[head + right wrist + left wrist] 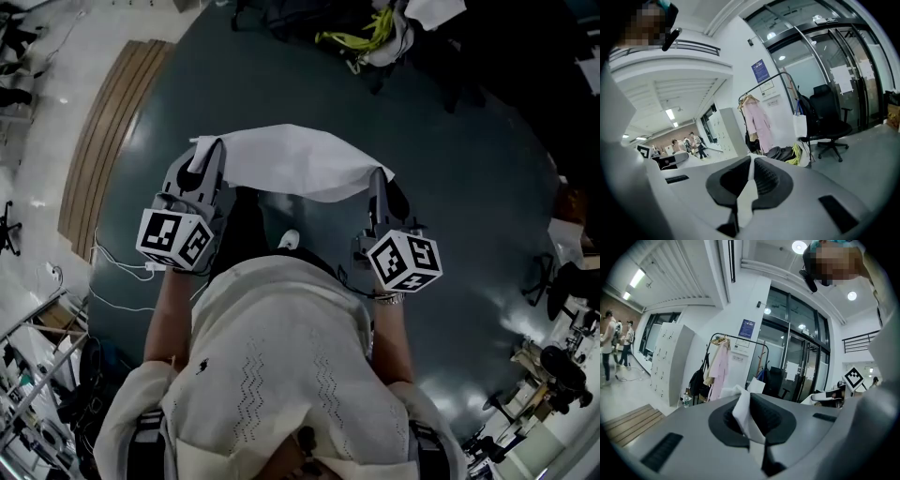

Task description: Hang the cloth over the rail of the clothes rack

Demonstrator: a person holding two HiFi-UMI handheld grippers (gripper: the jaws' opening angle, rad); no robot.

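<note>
Cloth [295, 161] hangs spread between our two grippers in the head view. It is white and held out over the dark floor [469, 169] in front of our body, with one top corner in the left gripper [210, 150] and the other in the right gripper [378, 178]. In the left gripper view the jaws are clenched on a bunched fold of the fabric, which sticks up between them. Beyond stands the clothes rack [738, 338] with a pink garment [719, 366] hanging on it, well apart from us. In the right gripper view the jaws pinch a thin white edge of the fabric — the rack stands far off here too, with an office chair [829, 124] just beside it.
</note>
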